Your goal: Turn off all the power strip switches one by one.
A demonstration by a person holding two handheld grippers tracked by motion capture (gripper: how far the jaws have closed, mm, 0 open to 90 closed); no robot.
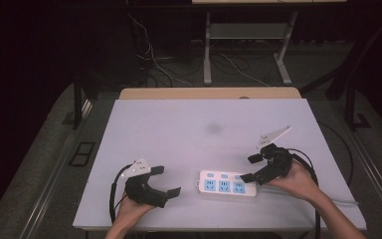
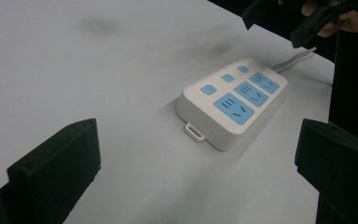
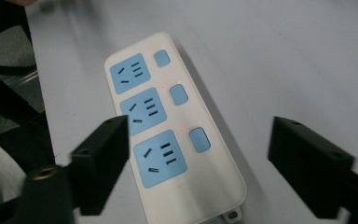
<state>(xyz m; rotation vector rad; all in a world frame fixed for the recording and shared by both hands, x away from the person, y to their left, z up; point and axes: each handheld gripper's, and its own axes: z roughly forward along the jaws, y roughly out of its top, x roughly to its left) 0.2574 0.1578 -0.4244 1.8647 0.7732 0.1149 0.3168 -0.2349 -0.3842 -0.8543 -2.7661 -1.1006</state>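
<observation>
White plastic power strip [image 1: 227, 184] with blue sockets, lying flat on the table [image 1: 179, 129] near the front edge, cord running off to the right. Right gripper [image 1: 248, 168] hanging over its right end, jaws apart, lower tip at the switch row, nothing clamped. Left gripper [image 1: 168, 180] parked well to the left, spread wide, empty too. Small red lights by the switches [image 3: 199, 140], so maybe already on? Looks like early days, nothing grabbed or plugged in yet
</observation>
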